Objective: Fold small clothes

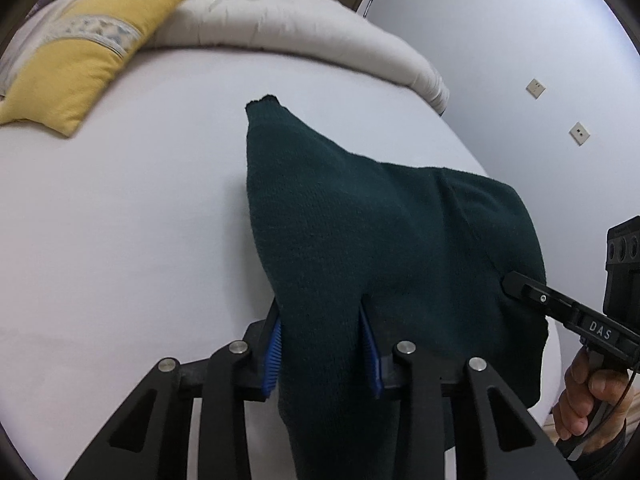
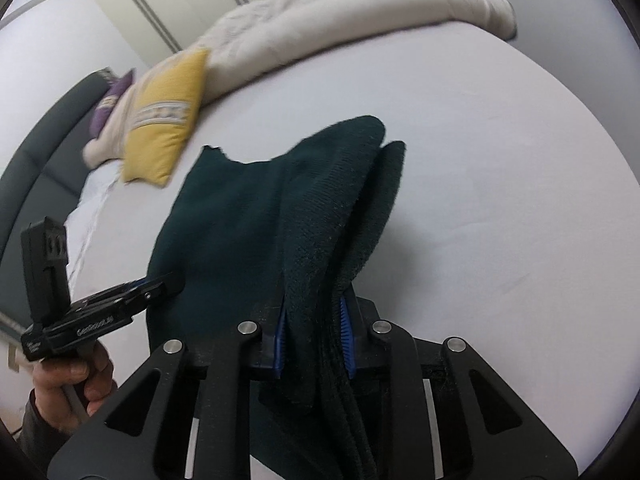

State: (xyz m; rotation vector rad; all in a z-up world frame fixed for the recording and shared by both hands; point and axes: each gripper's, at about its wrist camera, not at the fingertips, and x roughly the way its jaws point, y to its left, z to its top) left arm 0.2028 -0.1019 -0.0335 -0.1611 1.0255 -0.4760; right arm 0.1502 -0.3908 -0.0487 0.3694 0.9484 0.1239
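Yellow cushion (image 1: 84, 60) ahead of me on white bed sheet (image 1: 120, 220); cream duvet (image 1: 280, 28) bunched behind it; two wall sockets (image 1: 535, 88).

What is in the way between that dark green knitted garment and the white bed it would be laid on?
Nothing visible. The dark green knitted garment hangs from the left gripper and the right gripper, both shut on its edge. The white bed sheet beneath is bare; the yellow cushion and cream duvet lie farther back.
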